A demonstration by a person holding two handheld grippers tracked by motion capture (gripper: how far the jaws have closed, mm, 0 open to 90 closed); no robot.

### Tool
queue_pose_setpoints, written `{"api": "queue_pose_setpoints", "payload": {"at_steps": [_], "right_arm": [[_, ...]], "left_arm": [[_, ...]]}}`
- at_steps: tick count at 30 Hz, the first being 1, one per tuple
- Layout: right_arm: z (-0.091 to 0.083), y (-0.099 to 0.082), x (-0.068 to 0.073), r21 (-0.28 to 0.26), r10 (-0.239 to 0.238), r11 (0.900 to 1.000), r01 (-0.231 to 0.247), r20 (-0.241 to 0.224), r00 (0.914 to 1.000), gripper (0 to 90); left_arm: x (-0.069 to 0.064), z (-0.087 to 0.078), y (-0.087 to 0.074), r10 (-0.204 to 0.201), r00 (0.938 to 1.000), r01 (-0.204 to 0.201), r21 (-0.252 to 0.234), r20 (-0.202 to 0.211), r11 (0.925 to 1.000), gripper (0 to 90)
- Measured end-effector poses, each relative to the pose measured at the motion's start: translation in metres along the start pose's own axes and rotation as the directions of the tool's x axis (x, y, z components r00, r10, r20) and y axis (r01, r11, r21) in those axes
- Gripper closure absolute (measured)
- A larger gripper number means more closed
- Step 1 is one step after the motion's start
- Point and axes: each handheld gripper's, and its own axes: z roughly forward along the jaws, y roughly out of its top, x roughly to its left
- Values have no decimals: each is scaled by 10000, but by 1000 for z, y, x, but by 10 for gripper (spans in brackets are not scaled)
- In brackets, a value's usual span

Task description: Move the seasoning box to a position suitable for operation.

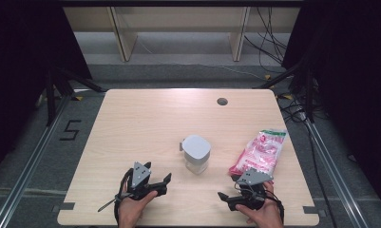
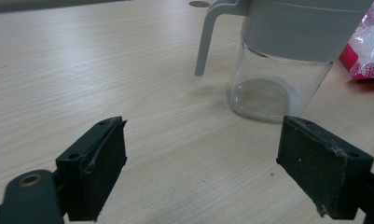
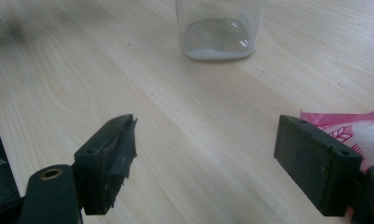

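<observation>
A clear glass jar (image 1: 196, 154) with a grey lid and side handle stands upright near the table's middle; a little white powder lies in its bottom. The left gripper view shows the jar (image 2: 278, 70) ahead and to the right, the right gripper view its base (image 3: 218, 32). A pink and white bag (image 1: 259, 152) lies right of the jar. My left gripper (image 1: 160, 179) rests open at the front left, nothing between its jaws. At the front right my right gripper (image 1: 228, 198) stands open beside the bag's near end (image 3: 357, 128).
The light wooden table (image 1: 145, 118) has a round cable hole (image 1: 222, 101) at the back right. Dark curtains flank the table, with cables on the floor at the right and a wooden frame behind.
</observation>
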Motion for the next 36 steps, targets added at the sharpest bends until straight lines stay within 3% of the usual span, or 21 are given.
{"api": "queue_pose_setpoints", "payload": {"at_steps": [3,5,9,10,11,14,17,18,20,22,25,26,28,29,33,36], "right_arm": [[-1,0,2,56,136,9999,-136,-59,9999,209],[0,1,-1,-121,-241,9996,239,-166,9996,207],[1,1,-2,-134,-304,9995,301,-210,9993,190],[0,0,1,-132,134,9998,-135,-75,9999,189],[0,0,1,-100,195,9998,-196,-80,9998,189],[0,1,0,-357,14,9994,-14,-25,10000,188],[1,1,-2,-245,-32,9997,25,-284,9996,188],[1,0,-1,-364,4,9993,-4,-18,10000,188],[3,0,-3,-270,-206,9994,200,-240,9995,188],[2,0,0,-289,28,9996,-29,-40,10000,190],[1,1,-1,-355,-132,9993,127,-149,9998,193],[2,1,-1,-360,-127,9993,121,-146,9998,194],[1,1,-2,-410,-299,9987,299,-3,9996,194],[2,1,-1,-342,-168,9993,161,-205,9996,194],[1,2,0,-323,-21,9995,19,-78,10000,195],[1,1,-1,-396,-174,9991,174,6,9998,196]], "left_arm": [[0,0,-1,58,9999,-58,-25,-85,10000,145],[0,0,0,97,9999,-98,-31,-87,9999,146],[-1,0,2,85,10000,-85,15,6,10000,157],[-1,0,2,73,10000,-73,-18,1,10000,155],[-1,1,3,93,10000,-93,-42,2,9999,155],[-1,2,6,164,9999,-164,-64,-16,9998,157],[-1,4,8,206,9998,-207,-163,-50,9997,164],[0,4,8,299,9995,-299,-78,-61,9995,173],[0,3,9,404,9990,-405,-32,-173,9992,192],[0,2,9,456,9989,-457,-84,-126,9989,211],[2,2,9,470,9988,-472,-175,-113,9987,243],[3,2,10,674,9976,-677,-175,-124,9976,261],[3,1,10,530,9985,-531,-160,-114,9985,273],[3,1,11,525,9986,-526,-197,-55,9984,281],[4,4,14,800,9968,-797,-300,74,9964,353],[3,8,18,1060,9944,-1057,-402,57,9936,440]]}}
